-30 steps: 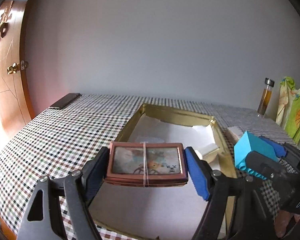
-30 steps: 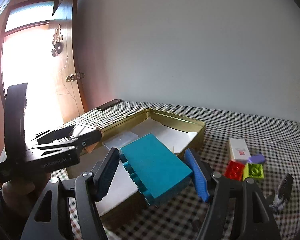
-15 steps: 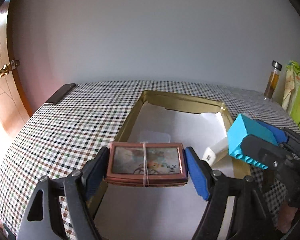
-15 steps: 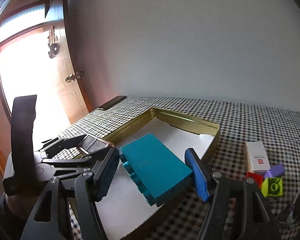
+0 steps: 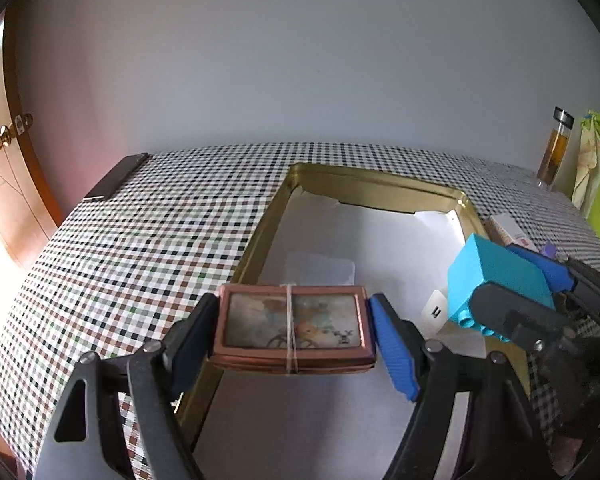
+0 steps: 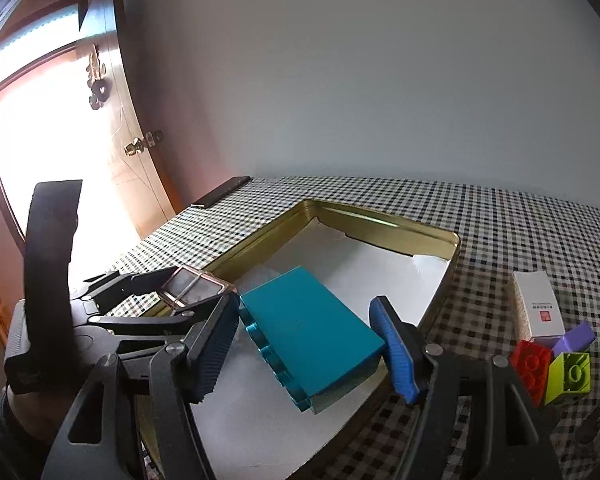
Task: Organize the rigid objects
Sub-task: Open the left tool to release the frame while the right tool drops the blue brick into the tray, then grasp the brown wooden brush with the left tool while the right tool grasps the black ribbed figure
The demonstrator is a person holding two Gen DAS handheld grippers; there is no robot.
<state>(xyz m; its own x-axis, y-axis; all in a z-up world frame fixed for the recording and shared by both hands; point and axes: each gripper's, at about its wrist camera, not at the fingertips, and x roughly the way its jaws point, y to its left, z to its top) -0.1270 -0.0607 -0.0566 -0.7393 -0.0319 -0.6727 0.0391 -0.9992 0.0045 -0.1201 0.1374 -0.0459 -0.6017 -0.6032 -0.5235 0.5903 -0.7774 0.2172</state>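
Over the checkered counter [image 5: 140, 232], our left gripper [image 5: 294, 334] clamps the frame [image 5: 293, 326] and our right gripper [image 6: 308, 344] clamps the block [image 6: 312, 332], both above the tin [image 6: 384, 229]. We should lower each flat onto the paper lining, well apart, before spreading the jaws.

The left wrist view looks forward along its own fingers from just above the near left part of the gold tin [image 5: 380, 190], facing the bare wall at 12 o'clock; the right gripper [image 5: 512, 292] enters at 3 o'clock; the right wrist view sits close over the tin's [image 6: 380, 222] near right side, angled toward 11 o'clock, with the left gripper [image 6: 196, 290] at 9 o'clock and the door [image 6: 132, 168] at 10 o'clock; both share the tin, the checked tablecloth [image 5: 160, 216] and the wall.
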